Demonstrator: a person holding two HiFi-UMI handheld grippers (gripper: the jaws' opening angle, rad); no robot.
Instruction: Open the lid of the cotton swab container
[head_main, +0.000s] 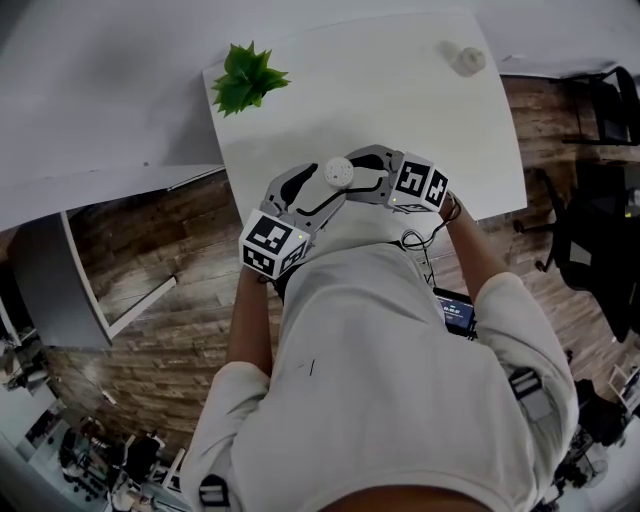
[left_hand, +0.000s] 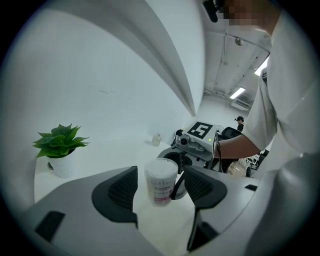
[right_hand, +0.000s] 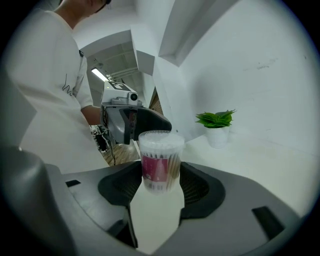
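Observation:
The cotton swab container (head_main: 337, 170) is a clear round tub with a pink label, packed with white swabs, near the front edge of the white table (head_main: 400, 110). In the right gripper view the container (right_hand: 160, 162) sits between the pads of my right gripper (right_hand: 157, 185), which press on its sides; a clear lid rim shows on top. In the left gripper view the container (left_hand: 161, 181) stands between the jaws of my left gripper (left_hand: 160, 190), which are open with a gap on each side. The two grippers face each other, left gripper (head_main: 316, 188) and right gripper (head_main: 362, 178).
A small green plant in a white pot (head_main: 247, 78) stands at the table's far left corner. A small pale object (head_main: 466, 60) lies at the far right corner. A white wall runs behind the table. Wooden floor and a dark chair (head_main: 600, 190) lie to the right.

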